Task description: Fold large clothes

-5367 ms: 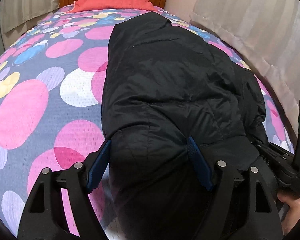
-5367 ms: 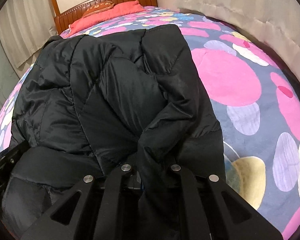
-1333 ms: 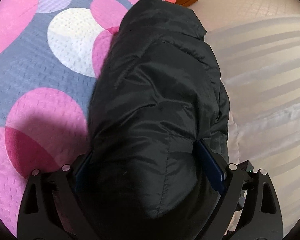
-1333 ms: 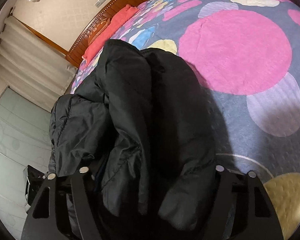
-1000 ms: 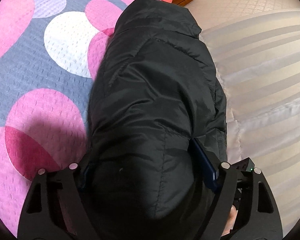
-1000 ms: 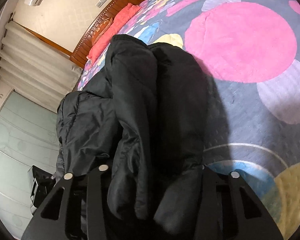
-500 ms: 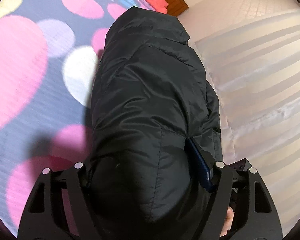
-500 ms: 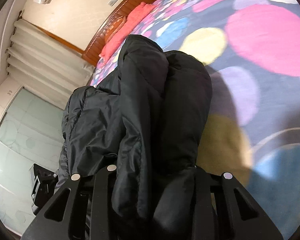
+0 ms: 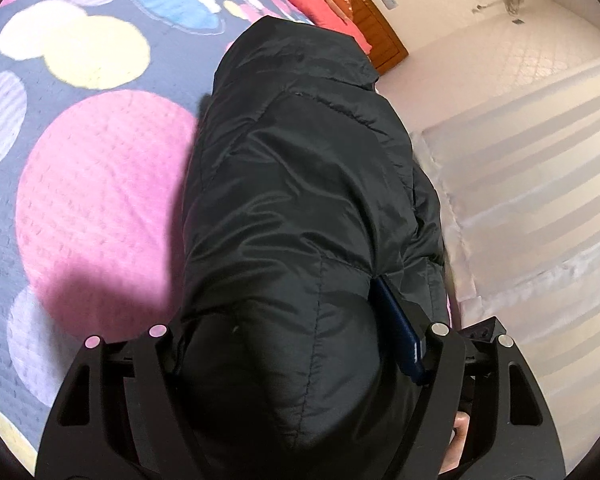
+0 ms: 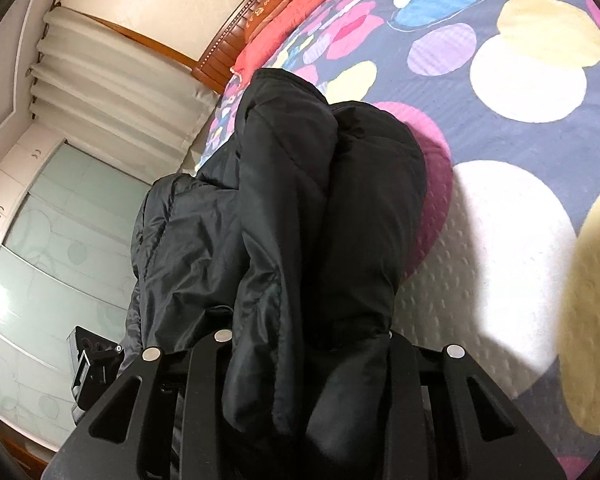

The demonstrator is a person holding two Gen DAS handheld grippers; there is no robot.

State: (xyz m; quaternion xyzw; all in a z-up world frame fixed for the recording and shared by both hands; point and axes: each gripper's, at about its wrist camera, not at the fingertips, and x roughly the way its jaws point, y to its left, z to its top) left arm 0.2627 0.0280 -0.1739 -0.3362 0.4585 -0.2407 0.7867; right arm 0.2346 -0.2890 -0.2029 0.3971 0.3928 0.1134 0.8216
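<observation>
A black padded jacket [image 9: 292,184] hangs bunched between both grippers above the bed. My left gripper [image 9: 284,320] is shut on a thick roll of it with the jaws wide apart. One blue pad [image 9: 398,330] presses the jacket's right side; the other pad is hidden under the fabric. In the right wrist view, two folds of the jacket [image 10: 300,200] run up between the fingers of my right gripper [image 10: 308,332], which is shut on them with its pads covered. The left gripper's body [image 10: 96,356] shows at the lower left of that view.
Under the jacket lies a bed cover [image 9: 92,184] with large coloured circles. A wooden headboard [image 9: 364,4] and red pillows [image 10: 300,0] are at the far end. Pale curtains [image 9: 520,200] hang beside the bed. Frosted wardrobe doors [image 10: 52,260] stand behind. A hand [image 9: 458,440] holds the left gripper.
Both grippers have carried the jacket sideways across the bed, so other circles of the cover now lie beneath it. Both pairs of jaws have drawn in a little on the fabric.
</observation>
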